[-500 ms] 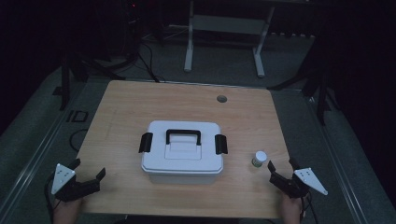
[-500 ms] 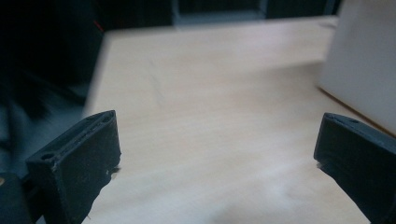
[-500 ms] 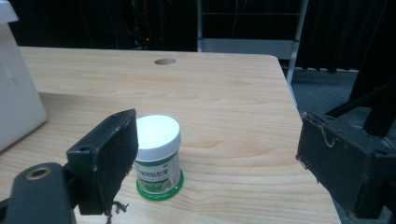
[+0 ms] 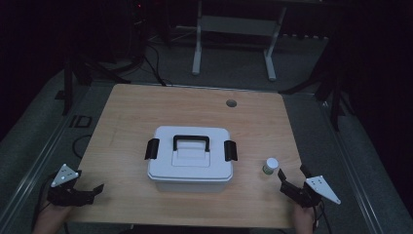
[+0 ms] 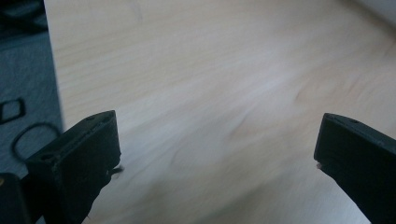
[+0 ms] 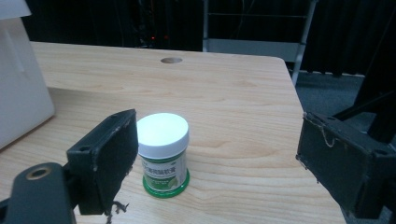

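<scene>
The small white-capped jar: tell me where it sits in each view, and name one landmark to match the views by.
High view: the jar stands upright on the table, right of the white box, just ahead of the right gripper.
Left gripper view: blurred bare tabletop between open jaws, no jar.
Right gripper view: lower centre, beside the left jaw.
Shared landmark: the round hole in the tabletop.

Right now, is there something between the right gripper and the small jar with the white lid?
Nothing visible. The right gripper is open, and the small jar stands upright on bare table just ahead of its jaws, nearer the left one. The white box sits off to the side, apart.
</scene>
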Motion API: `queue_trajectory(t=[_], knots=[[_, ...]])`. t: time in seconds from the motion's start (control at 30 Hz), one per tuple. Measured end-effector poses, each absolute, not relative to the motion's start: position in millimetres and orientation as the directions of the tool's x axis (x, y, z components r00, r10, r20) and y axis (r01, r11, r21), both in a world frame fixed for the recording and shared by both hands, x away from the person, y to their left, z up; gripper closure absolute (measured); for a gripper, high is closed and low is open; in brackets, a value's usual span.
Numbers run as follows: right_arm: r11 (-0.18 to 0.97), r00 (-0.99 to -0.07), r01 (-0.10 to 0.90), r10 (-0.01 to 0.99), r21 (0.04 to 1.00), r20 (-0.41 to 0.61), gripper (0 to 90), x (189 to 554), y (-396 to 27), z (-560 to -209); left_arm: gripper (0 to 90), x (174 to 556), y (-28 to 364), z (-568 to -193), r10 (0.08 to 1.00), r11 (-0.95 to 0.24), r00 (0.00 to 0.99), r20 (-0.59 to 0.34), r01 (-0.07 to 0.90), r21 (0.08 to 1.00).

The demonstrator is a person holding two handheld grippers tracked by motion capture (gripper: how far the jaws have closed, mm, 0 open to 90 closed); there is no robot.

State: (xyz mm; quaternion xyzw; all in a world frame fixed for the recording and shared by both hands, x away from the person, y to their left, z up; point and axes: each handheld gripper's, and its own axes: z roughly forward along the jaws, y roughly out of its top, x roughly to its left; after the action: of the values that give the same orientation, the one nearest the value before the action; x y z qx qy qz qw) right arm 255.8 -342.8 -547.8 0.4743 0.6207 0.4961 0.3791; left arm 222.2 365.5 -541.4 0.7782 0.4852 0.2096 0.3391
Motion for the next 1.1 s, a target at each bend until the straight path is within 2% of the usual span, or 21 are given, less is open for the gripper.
queue_trajectory(t=[0.17, 0.33, 0.5, 0.53, 0.77, 0.97, 1.1], knots=[[0.053, -0.26, 0.214, 0.965, 0.975, 0.004, 12.2, 255.8, -343.4, -548.0, 0.1, 224.3, 372.4, -529.0, 0.872, -0.384, 0.489, 0.004, 0.681, 0.624], [0.061, -0.27, 0.218, 0.963, 0.974, 0.0, 12.2, 256.3, -342.8, -548.2, 0.2, 224.8, 373.1, -519.6, 0.835, -0.497, 0.546, 0.069, 0.695, 0.519], [0.064, -0.273, 0.218, 0.962, 0.974, -0.002, 12.2, 256.0, -342.1, -548.2, 0.1, 231.4, 371.2, -514.9, 0.793, -0.572, 0.608, 0.04, 0.72, 0.393], [0.063, -0.275, 0.216, 0.961, 0.974, -0.001, 12.2, 255.9, -342.3, -548.1, 0.1, 232.9, 369.8, -513.9, 0.781, -0.596, 0.622, 0.05, 0.721, 0.353], [0.07, -0.284, 0.221, 0.959, 0.973, -0.005, 12.2, 256.2, -341.8, -548.3, 0.1, 240.8, 359.2, -495.2, 0.72, -0.688, 0.687, 0.099, 0.688, 0.231], [0.062, -0.287, 0.223, 0.958, 0.973, 0.004, 12.1, 256.2, -342.8, -548.5, 0.1, 249.1, 355.2, -480.2, 0.687, -0.726, 0.722, 0.086, 0.675, 0.131], [0.064, -0.291, 0.224, 0.957, 0.972, 0.004, 12.2, 256.2, -342.6, -548.5, 0.2, 252.4, 351.3, -473.8, 0.667, -0.745, 0.74, 0.082, 0.66, 0.101]])
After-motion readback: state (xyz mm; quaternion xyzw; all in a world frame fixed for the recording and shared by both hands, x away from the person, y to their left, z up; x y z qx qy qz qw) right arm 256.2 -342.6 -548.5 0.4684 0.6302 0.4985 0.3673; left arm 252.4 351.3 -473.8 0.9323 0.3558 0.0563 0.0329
